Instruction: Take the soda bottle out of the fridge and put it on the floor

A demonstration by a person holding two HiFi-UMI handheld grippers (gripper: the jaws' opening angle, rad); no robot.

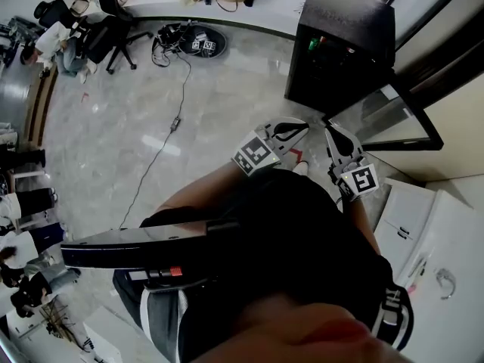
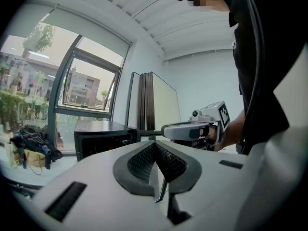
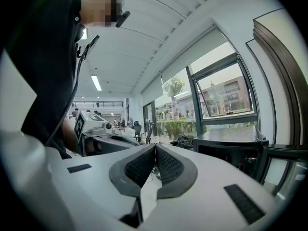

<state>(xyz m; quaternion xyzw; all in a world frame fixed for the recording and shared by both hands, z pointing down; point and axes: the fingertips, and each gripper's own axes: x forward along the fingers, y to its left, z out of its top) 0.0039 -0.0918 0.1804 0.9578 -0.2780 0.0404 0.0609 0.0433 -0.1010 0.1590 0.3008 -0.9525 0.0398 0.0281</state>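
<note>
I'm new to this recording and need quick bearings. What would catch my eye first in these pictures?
Two grippers dominate the middle of the head view: the left gripper and the right gripper, held side by side in front of the person, both with jaws together and nothing between them. Just beyond them, at the upper right, a black fridge stands on the pale marble floor, its glass door swung open.

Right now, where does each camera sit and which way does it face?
Head view: on the head, steeply down at floor and black fridge; torso, left gripper, right gripper show.
Left gripper view: on the left gripper, level toward the fridge; closed fingers, right gripper.
Right gripper view: mirrored; fridge right, left gripper left.
Shared: all see the fridge.
</note>
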